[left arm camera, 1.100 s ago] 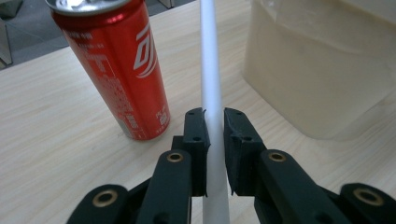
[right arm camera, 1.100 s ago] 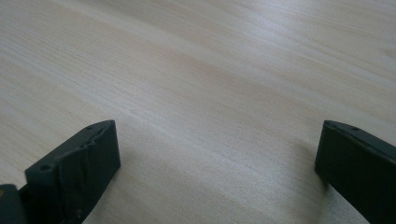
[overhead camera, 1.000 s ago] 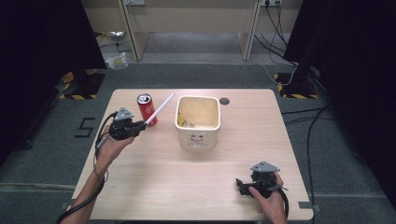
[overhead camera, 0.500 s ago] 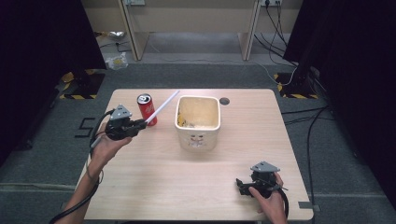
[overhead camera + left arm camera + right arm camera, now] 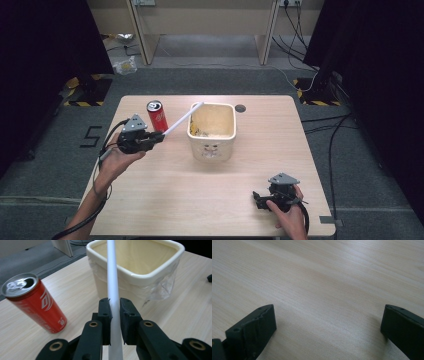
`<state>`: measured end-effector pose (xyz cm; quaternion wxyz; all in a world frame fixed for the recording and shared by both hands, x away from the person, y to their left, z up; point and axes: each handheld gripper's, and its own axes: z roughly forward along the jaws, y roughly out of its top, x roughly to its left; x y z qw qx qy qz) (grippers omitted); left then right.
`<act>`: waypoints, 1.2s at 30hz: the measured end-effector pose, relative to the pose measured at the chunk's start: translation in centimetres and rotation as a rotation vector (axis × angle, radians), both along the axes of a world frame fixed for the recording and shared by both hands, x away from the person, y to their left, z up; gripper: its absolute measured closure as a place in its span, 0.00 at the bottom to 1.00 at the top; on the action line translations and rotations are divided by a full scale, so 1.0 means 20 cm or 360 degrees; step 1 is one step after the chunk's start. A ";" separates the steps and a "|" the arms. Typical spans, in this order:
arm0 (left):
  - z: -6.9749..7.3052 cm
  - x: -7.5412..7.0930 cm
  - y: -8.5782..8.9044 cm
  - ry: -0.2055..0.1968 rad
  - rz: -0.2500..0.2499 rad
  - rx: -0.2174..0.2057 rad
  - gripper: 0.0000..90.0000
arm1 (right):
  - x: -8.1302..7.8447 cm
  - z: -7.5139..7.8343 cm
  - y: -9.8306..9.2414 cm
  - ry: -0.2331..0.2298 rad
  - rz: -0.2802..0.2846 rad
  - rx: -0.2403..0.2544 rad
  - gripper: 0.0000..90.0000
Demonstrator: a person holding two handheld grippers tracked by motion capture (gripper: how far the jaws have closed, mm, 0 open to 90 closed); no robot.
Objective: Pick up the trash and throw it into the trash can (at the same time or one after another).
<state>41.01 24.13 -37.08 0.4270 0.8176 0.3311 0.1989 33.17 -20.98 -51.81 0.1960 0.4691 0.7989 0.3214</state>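
High view: our left gripper (image 5: 150, 140) at centre left angles a long white plastic tube (image 5: 182, 119) toward the cream square plastic bin (image 5: 212, 150), likely to drop it in; red drink can (image 5: 157, 115) just beside; right gripper (image 5: 272, 196) idles lower right

Left gripper view: jaws clamped on the tube (image 5: 113, 290), bin (image 5: 140, 277) ahead

Right gripper view: jaws wide apart, empty, over the light wooden table (image 5: 324, 285)
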 end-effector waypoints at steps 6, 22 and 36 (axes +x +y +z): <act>0.02 0.00 -0.07 0.0013 -0.0064 0.0029 0.88 | 0.00 0.00 0.00 0.0000 0.0000 0.0000 0.00; 0.03 0.05 -0.20 0.0039 -0.0136 0.0065 0.88 | 0.00 0.00 0.00 -0.0004 0.0001 0.0000 0.00; 0.02 0.12 -0.26 0.0074 -0.0140 0.0081 0.88 | 0.00 0.00 0.00 -0.0004 0.0001 0.0000 0.00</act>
